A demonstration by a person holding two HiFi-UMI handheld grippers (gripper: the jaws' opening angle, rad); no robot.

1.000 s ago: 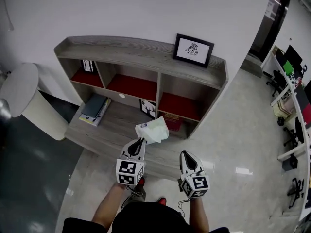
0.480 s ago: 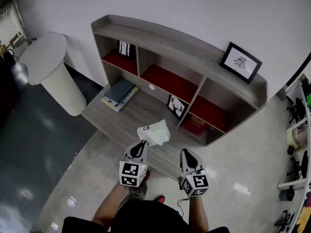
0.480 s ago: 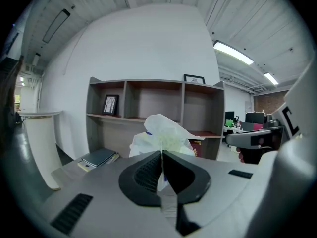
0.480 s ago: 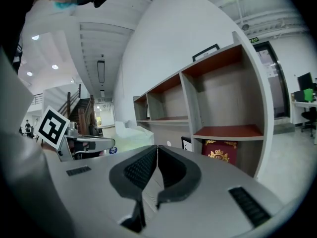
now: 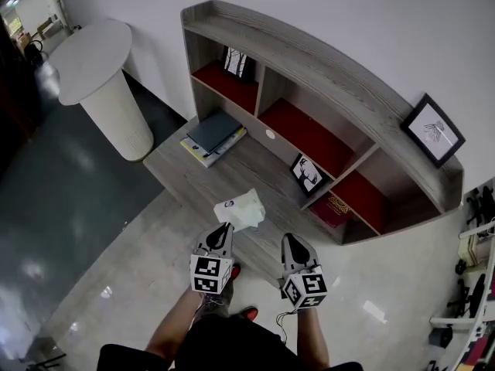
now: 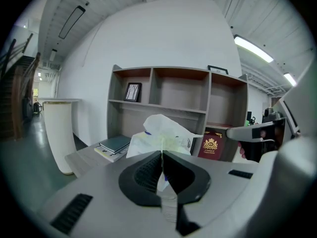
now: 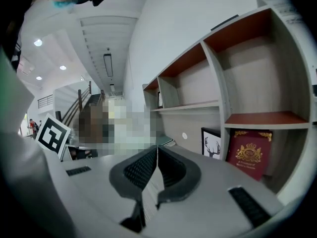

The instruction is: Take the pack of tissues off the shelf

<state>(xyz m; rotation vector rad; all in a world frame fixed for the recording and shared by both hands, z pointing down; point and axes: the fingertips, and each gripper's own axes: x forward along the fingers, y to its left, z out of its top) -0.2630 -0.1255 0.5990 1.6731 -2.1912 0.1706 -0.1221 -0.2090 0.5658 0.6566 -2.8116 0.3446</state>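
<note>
Crinkly white pack of tissues (image 5: 241, 209), clamped in left tongs (image 5: 225, 228), is off the grey wooden shelf (image 5: 325, 72); right tongs (image 5: 288, 240) closed, empty.

White round table (image 5: 97, 49) well apart from stacked books (image 5: 215, 134); deer picture (image 5: 307, 175) upright near red book (image 5: 337, 207).

White tissue pack (image 5: 241, 209), grey-and-red shelf (image 5: 325, 56)
</note>
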